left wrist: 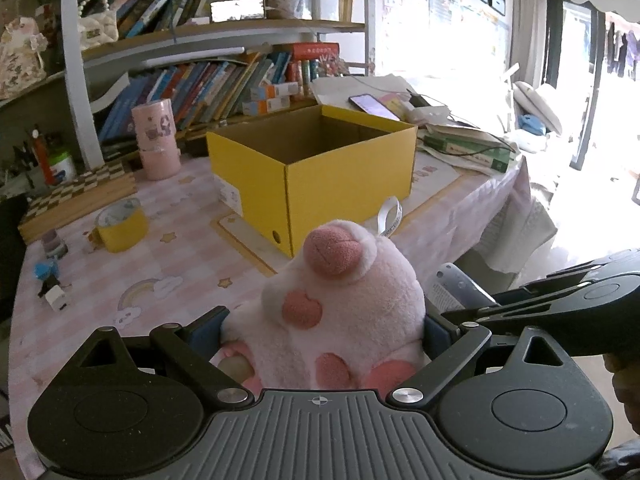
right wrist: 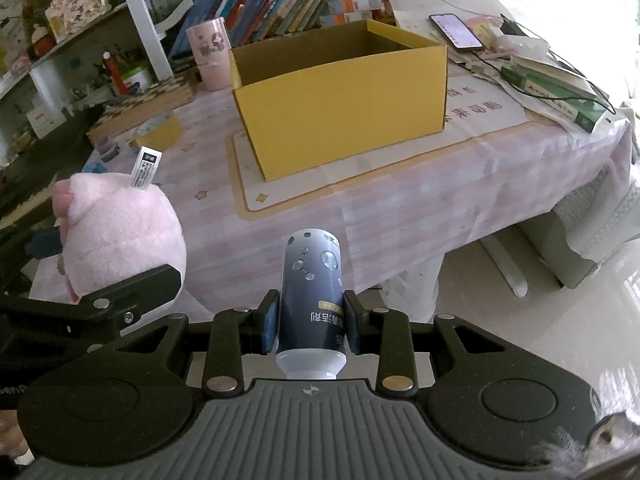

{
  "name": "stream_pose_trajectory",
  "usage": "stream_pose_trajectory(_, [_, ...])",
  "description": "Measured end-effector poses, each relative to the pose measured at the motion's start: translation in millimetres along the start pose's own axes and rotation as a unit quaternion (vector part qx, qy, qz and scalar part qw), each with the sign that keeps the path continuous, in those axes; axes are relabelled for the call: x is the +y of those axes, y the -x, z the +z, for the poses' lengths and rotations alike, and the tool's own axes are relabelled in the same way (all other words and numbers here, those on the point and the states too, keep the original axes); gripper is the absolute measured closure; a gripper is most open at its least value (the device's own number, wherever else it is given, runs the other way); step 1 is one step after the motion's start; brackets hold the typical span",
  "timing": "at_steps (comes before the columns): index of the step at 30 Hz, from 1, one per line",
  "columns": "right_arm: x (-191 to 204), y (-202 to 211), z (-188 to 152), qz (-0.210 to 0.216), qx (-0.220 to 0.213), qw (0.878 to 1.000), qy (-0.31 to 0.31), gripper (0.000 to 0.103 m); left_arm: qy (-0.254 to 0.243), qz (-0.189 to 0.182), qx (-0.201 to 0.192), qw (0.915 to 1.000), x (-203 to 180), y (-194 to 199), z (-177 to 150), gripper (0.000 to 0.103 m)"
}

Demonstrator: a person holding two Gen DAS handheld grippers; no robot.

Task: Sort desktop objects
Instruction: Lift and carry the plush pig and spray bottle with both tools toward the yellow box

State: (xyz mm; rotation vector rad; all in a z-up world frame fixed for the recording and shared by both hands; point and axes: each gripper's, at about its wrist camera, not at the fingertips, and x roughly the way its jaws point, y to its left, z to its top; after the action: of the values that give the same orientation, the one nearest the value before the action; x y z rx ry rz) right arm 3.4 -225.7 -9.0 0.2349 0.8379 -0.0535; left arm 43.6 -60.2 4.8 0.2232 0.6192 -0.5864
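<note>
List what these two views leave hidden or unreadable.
- Box floor: both views, hidden by its own yellow walls.
- Plush underside: left wrist view, covered by the left gripper.
- Bottle cap end: right wrist view, behind the right gripper body; label print too small to read.
- Phone screen: both views, too small.
- Window area: left wrist view, washed out by glare.
</note>
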Motion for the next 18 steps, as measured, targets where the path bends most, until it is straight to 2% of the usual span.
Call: stream_pose_trajectory(18, [-24.6,-15.6,18.4,-0.006,0.017,1.000,0.010,0.073,0.014,-0.005,0.008,0.9999,-9.3,-28.2,11.5,0.006])
